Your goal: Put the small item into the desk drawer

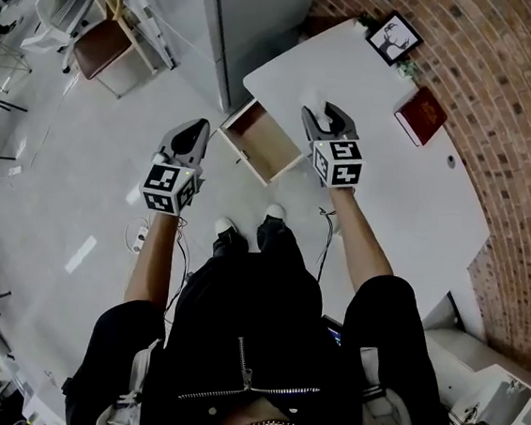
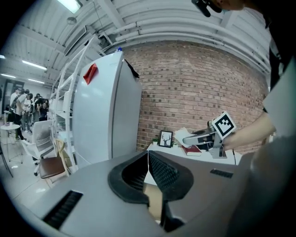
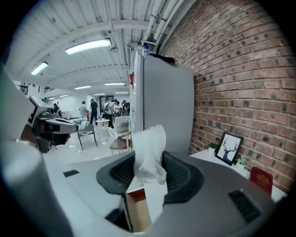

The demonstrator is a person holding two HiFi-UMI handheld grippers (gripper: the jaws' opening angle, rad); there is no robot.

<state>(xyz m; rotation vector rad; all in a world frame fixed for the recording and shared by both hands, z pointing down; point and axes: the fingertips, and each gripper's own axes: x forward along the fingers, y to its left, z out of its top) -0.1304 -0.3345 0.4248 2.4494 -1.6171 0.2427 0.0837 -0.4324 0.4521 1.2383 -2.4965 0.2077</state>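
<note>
Progress about halfway, as a judgement. Done so far: drawer (image 1: pixel 262 140) pulled out from the edge of the worktop (image 1: pixel 391 187) and standing open, its wooden inside bare as far as the head view shows. Also done: packet (image 3: pixel 149 143) picked up, a small white crinkled one, clamped upright between the pads of the right tool (image 3: pixel 149 156), its top edge sticking up above them.

In the head view, right tool (image 1: pixel 331 124) up over the near edge of the worktop, just beside the drawer's right side, not yet over the opening. From the right gripper view, drawer (image 3: pixel 136 208) visible low down through the gap under the packet, so aim close but not lined up.

Left tool (image 1: pixel 193 138) off to the drawer's left, over the floor, well apart from the packet. Jaws together at the tips, nothing between them (image 2: pixel 148 155).

Left to do, by this reading: shift the packet over the opening, lower it in, let go, pull clear. Closing the drawer perhaps after that, though not asked for by the task sentence.
</note>
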